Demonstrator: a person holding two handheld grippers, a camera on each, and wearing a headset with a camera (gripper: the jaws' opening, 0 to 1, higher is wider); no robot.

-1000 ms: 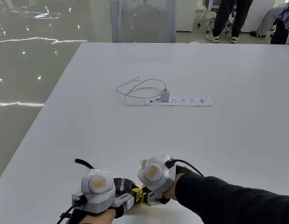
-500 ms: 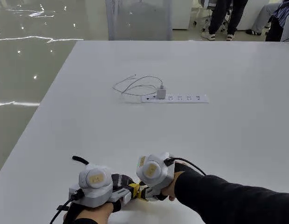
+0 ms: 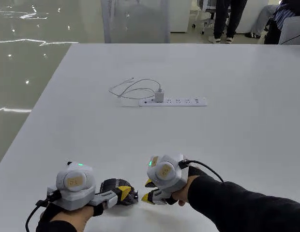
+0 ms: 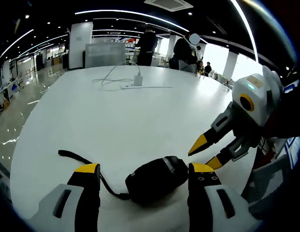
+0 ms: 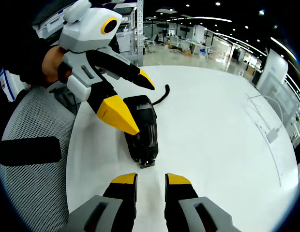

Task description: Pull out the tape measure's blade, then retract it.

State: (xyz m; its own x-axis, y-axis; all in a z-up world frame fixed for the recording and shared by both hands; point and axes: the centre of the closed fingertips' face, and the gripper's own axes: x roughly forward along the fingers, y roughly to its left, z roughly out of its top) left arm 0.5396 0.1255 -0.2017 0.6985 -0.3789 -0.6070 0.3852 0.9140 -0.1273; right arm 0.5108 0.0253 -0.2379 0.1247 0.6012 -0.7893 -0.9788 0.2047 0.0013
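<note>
A black tape measure (image 3: pixel 111 185) (image 4: pixel 155 179) (image 5: pixel 142 128) lies on the white table near the front edge, its black strap (image 4: pixel 67 154) trailing away. My left gripper (image 3: pixel 120 189) (image 4: pixel 145 169) stands open with its yellow-tipped jaws either side of the case and a gap on at least one side. The blade's hook end (image 5: pixel 146 163) faces my right gripper (image 3: pixel 147 190) (image 5: pixel 151 180), which sits just short of it. Its jaws are a little apart, nothing between them. The left gripper view catches the right gripper (image 4: pixel 206 153) at its right, slightly open.
A white power strip (image 3: pixel 172 102) with a plugged charger and a looped cable (image 3: pixel 130 89) lies mid-table. The table's left edge (image 3: pixel 29 121) drops to a glossy floor. People stand beyond the far edge. A mesh chair (image 5: pixel 34 159) is beside the table.
The two grippers were close together at the tape measure; now the left one has moved left with the case between its jaws, and a gap separates it from the right gripper.
</note>
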